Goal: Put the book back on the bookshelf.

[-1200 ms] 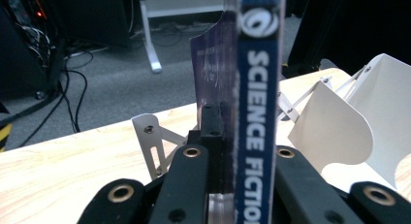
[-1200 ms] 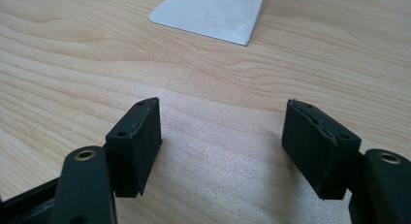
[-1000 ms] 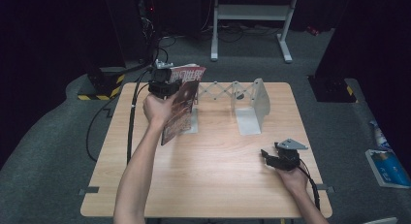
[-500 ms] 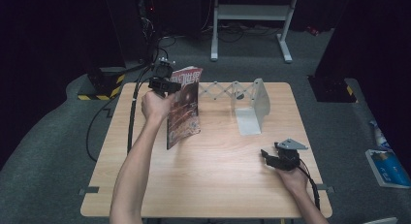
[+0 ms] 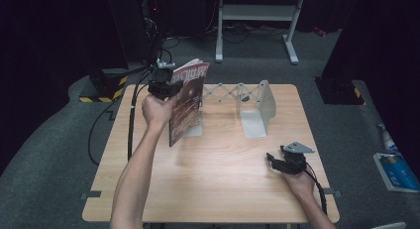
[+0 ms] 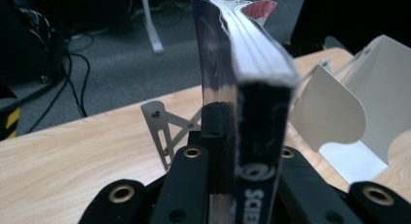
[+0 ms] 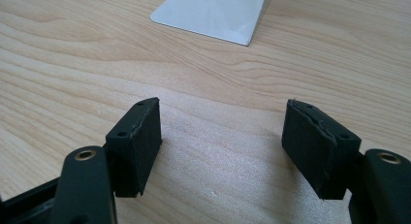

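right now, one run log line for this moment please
left gripper: shut on thick glossy magazine, held upright above wooden table | right gripper: open, empty, resting on table | white metal expanding bookend rack: empty

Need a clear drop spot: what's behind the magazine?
Behind the magazine: the extendable bookend rack's scissor links and near end plate's base. The plate's upright part is covered.
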A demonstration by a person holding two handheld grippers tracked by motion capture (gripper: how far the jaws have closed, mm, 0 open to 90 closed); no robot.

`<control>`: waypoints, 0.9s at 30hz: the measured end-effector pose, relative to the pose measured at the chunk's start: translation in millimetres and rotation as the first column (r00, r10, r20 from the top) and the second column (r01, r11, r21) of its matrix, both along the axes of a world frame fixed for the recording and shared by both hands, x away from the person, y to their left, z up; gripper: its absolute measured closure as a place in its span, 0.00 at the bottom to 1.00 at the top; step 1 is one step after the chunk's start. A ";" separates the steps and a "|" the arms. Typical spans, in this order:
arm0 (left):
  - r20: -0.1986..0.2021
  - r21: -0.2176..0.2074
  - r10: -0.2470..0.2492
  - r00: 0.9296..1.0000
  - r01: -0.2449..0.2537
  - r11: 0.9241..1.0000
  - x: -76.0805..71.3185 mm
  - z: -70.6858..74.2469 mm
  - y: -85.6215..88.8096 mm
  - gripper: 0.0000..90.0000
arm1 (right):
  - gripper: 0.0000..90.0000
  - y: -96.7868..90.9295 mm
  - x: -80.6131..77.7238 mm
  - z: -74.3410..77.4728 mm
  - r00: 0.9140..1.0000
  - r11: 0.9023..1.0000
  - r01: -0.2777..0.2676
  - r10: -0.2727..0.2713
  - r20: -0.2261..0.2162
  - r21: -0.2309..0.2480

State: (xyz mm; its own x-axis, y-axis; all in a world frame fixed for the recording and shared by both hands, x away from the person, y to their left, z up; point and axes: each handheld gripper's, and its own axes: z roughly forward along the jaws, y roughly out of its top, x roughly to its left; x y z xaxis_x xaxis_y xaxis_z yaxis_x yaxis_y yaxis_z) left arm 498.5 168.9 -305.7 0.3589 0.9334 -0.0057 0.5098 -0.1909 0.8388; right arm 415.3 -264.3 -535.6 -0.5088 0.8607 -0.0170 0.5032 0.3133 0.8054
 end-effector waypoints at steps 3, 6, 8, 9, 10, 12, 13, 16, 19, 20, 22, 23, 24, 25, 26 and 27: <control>0.018 -0.018 0.010 1.000 -0.010 1.000 -0.5 -4.8 -2.0 0.93 | 0.34 0.0 0.0 0.0 1.000 1.000 0.000 0.000 0.000 0.000; 0.038 -0.044 0.025 0.999 -0.024 0.999 -1.1 -12.1 -3.0 0.93 | 0.34 0.0 0.0 -0.1 1.000 1.000 0.000 0.000 0.001 0.000; 0.059 -0.050 0.029 0.998 -0.026 0.998 -2.6 -17.2 -3.8 0.93 | 0.34 0.0 -0.1 0.0 1.000 1.000 0.000 0.000 0.001 0.000; 0.065 -0.055 0.029 0.997 -0.025 0.998 -3.6 -19.3 -4.4 0.93 | 0.34 0.0 -0.1 0.0 1.000 1.000 0.001 -0.001 0.001 0.000; 0.070 -0.056 0.028 0.997 -0.024 0.998 -4.5 -21.1 -4.8 0.93 | 0.34 0.0 -0.1 0.0 1.000 1.000 0.001 -0.001 0.000 0.000; 0.065 -0.059 0.028 0.998 -0.025 0.998 -5.6 -23.4 -5.1 0.93 | 0.34 0.1 -0.2 -0.1 1.000 1.000 0.002 -0.002 -0.001 0.001; 0.056 -0.045 0.027 0.998 -0.024 0.999 -6.0 -23.8 -4.8 0.93 | 0.34 0.1 -0.2 -0.1 1.000 1.000 0.002 -0.002 -0.001 0.001; 0.027 -0.001 0.014 1.000 -0.014 1.000 -7.1 -24.2 -5.5 0.92 | 0.34 0.0 -0.1 -0.2 1.000 1.000 0.000 0.000 0.002 -0.001; -0.007 0.017 0.008 1.000 -0.008 1.000 -6.8 -24.0 -4.0 0.91 | 0.34 0.1 0.0 -0.2 1.000 1.000 0.000 0.000 0.001 -0.001; -0.026 0.020 0.006 1.000 -0.005 1.000 -6.2 -23.5 -3.1 0.91 | 0.34 0.0 0.0 -0.2 1.000 1.000 0.000 0.000 0.001 -0.001; -0.052 0.025 0.009 0.999 -0.008 1.000 -5.7 -22.4 -2.2 0.91 | 0.34 0.1 -0.1 -0.1 1.000 1.000 0.000 0.000 -0.001 0.000; -0.065 0.019 0.012 0.998 -0.011 1.000 -5.5 -22.1 -1.3 0.91 | 0.34 0.1 -0.1 -0.1 1.000 1.000 0.000 0.000 -0.001 0.000; -0.080 0.016 0.012 0.997 -0.010 1.000 -5.2 -21.8 -0.2 0.91 | 0.34 0.1 -0.1 -0.1 1.000 1.000 0.001 -0.001 -0.001 0.000; -0.094 0.014 0.013 0.996 -0.012 1.000 -4.9 -21.8 0.9 0.91 | 0.34 0.1 -0.1 -0.1 1.000 1.000 0.000 0.000 -0.001 0.000; -0.106 0.014 0.012 0.994 -0.011 1.000 -4.6 -21.7 1.9 0.91 | 0.34 0.1 -0.1 -0.1 1.000 1.000 0.000 0.000 0.000 0.000; -0.123 0.018 0.011 0.992 -0.009 1.000 -4.2 -21.4 2.4 0.91 | 0.34 0.2 -0.1 -0.1 1.000 1.000 0.001 -0.001 -0.001 0.000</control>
